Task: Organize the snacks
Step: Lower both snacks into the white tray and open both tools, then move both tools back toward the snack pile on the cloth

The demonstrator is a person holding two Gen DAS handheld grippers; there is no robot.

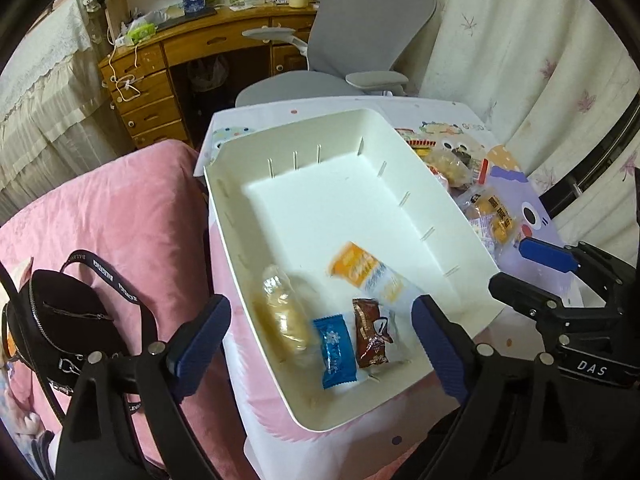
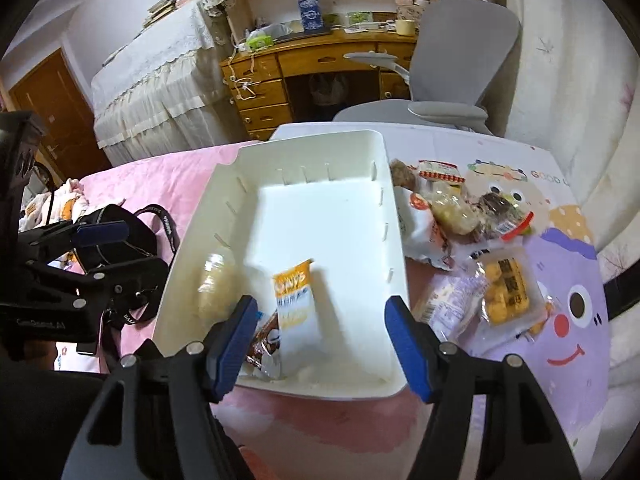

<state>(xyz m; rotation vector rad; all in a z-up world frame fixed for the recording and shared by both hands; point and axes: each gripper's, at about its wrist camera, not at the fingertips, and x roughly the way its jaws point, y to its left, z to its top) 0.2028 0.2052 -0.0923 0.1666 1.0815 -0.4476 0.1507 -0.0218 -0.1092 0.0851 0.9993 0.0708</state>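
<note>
My left gripper (image 1: pixel 320 344) hangs nearest, its jaws spread wide with nothing between the pads; below the gap lie four packets at the near end of the white bin (image 1: pixel 460 248): a clear-wrapped bun (image 1: pixel 284 316), a blue candy (image 1: pixel 334 350), a brown packet (image 1: pixel 370 332) and an orange-and-white packet (image 1: pixel 368 276). My right gripper (image 2: pixel 320 344) is about half open, also empty, over the bin's near edge. The loose snacks (image 2: pixel 480 248) lie in a pile on the cartoon mat (image 2: pixel 568 320), right of the bin and just beside its right wall. The yellow pack (image 2: pixel 506 292) is the closest of them, to the right of and a little beyond my right fingers (image 2: pixel 408 344), its long axis running near to far. I judge the right hand the nearer one for the next pick. The bin sits on a pink bedspread (image 1: pixel 120 216), a black bag (image 1: pixel 68 320) to its left. Far off stand a wooden desk (image 2: pixel 312 64) and a grey chair (image 2: pixel 464 40).
</note>
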